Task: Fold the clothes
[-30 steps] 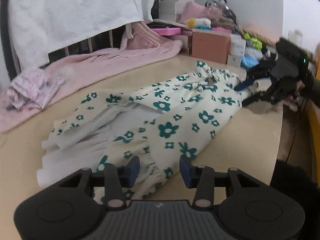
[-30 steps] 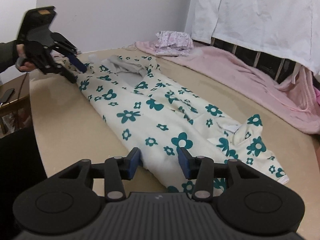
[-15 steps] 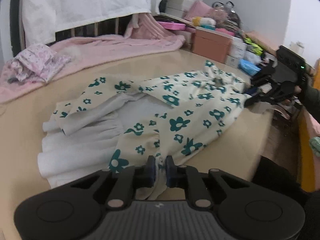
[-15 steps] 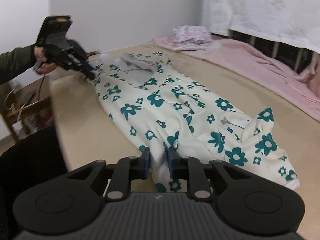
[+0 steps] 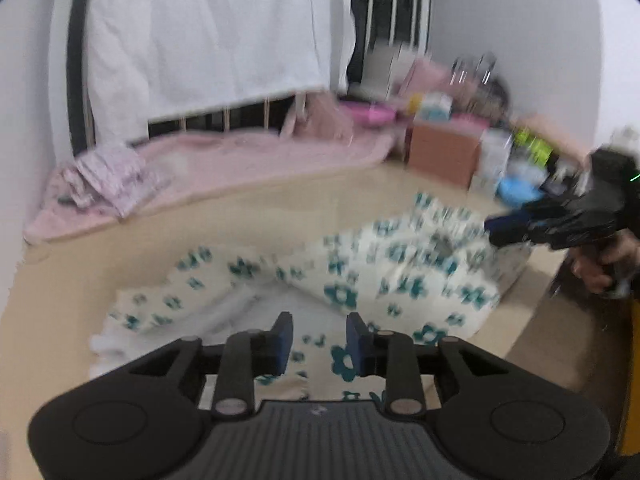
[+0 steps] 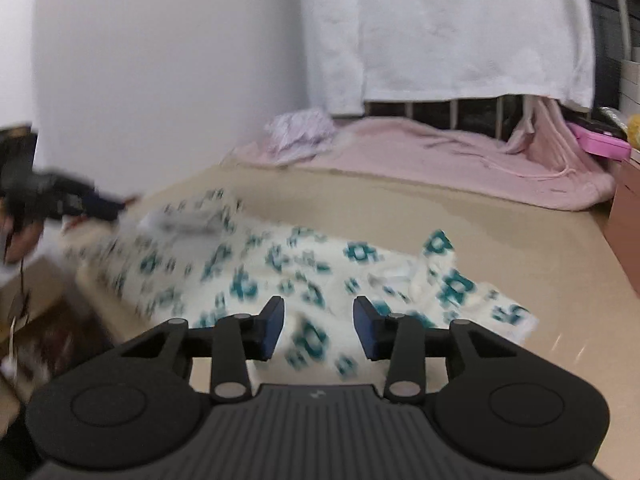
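The left gripper point(image 5: 319, 338) has its blue pads spread wide with nothing between them, where half a second ago they were pressed together on the near hem of the garment; the right gripper point(image 6: 319, 330) likewise stands spread and empty after pinching the cloth's edge at its own end. Both have let go and lifted, and both views are smeared with motion. My reading is that a fold stroke has just been released and the hands are pulling away to reposition, though how many folds remain I cannot settle from here.

The flowered garment point(image 5: 404, 276), cream with teal blossoms, lies on the tan table point(image 5: 256, 216) just ahead of both grippers, stretched lengthwise between them. It looks narrower and more bunched than a second ago, with a floral layer lying over the plain white inside point(image 5: 256, 312) at the left end. A sleeve or corner sticks up at the right end point(image 6: 438, 246). Beyond it, well apart, a pink blanket point(image 6: 460, 156) lies along the table's far side
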Demonstrator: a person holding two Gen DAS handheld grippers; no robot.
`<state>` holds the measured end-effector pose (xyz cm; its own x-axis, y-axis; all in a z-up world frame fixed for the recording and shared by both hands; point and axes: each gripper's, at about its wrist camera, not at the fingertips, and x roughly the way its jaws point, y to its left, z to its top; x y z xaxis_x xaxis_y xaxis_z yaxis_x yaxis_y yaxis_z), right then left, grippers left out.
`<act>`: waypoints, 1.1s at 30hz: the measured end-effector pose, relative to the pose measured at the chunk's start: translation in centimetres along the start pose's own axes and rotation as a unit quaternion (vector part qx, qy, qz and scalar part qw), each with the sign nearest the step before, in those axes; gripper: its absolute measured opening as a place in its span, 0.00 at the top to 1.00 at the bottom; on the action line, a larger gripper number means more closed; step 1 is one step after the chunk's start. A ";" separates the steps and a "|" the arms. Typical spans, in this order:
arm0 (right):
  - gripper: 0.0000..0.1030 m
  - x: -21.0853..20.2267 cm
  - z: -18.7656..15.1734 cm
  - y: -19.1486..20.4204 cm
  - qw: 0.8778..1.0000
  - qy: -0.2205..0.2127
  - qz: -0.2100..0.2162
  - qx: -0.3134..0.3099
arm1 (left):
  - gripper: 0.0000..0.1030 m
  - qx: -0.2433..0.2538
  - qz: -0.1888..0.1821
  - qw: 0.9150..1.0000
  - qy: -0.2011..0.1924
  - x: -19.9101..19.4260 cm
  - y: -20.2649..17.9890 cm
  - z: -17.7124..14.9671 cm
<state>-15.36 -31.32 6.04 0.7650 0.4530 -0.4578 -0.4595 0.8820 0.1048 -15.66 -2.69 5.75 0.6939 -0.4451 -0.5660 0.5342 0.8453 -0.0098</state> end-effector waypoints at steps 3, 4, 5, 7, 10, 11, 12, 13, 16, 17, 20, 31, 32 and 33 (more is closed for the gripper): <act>0.61 2.7 -0.7 3.3 1.000 -0.010 0.005 -0.003 | 0.73 0.000 0.013 1.000 0.023 2.1 -0.7 -1.6; 0.61 3.4 -1.2 4.3 1.000 -0.004 -0.003 -0.018 | 0.73 -0.005 0.016 1.000 0.021 2.1 -0.3 -2.2; 0.61 3.8 -1.9 4.9 0.999 -0.001 -0.013 -0.034 | 0.70 -0.009 0.019 1.000 0.019 2.2 0.1 -2.9; 0.62 3.5 -3.2 3.9 0.999 0.002 -0.031 -0.022 | 0.70 -0.021 0.016 1.000 0.014 2.1 1.0 -3.8; 0.64 2.0 -4.5 1.5 0.998 -0.013 -0.047 0.030 | 0.70 -0.036 0.005 0.999 0.007 1.7 2.1 -4.2; 0.63 1.2 -5.1 0.5 0.997 -0.020 -0.065 0.041 | 0.70 -0.032 0.005 0.999 0.005 1.7 2.2 -4.4; 0.62 0.3 -5.8 -0.6 0.995 -0.028 -0.087 0.050 | 0.70 -0.028 0.005 1.000 0.003 1.6 2.2 -4.5; 0.62 -0.5 -6.4 -1.6 0.992 -0.035 -0.109 0.058 | 0.70 -0.021 0.007 1.000 0.001 1.6 2.0 -4.5; 0.71 -2.0 -6.6 -2.2 0.988 -0.058 -0.129 0.066 | 0.70 -0.022 0.013 1.000 0.000 1.4 1.9 -4.3; 0.74 -2.3 -6.3 -1.9 0.988 -0.066 -0.127 0.065 | 0.70 -0.035 0.015 0.999 0.004 1.3 2.0 -4.0; 0.73 -3.2 -5.3 -0.9 0.987 -0.090 -0.118 0.062 | 0.71 -0.063 0.027 0.998 -0.001 0.6 1.4 -2.9; 0.91 5.3 -3.4 5.3 0.991 -0.004 -0.131 -0.005 | 0.66 -0.056 0.070 0.996 0.014 4.2 -5.6 -1.1; 0.91 4.9 -3.6 5.0 0.991 -0.012 -0.130 0.003 | 0.72 -0.053 0.088 0.995 0.019 4.3 -5.3 -1.6; 0.91 4.2 -3.4 4.8 0.991 -0.022 -0.133 0.012 | 0.71 -0.069 0.091 0.993 0.010 3.4 -4.3 -1.8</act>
<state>-15.90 -25.67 1.59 0.8769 0.2085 -0.4331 -0.2286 0.9735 0.0059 -16.46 -7.35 2.37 0.7625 -0.2769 -0.5848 0.3284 0.9444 -0.0189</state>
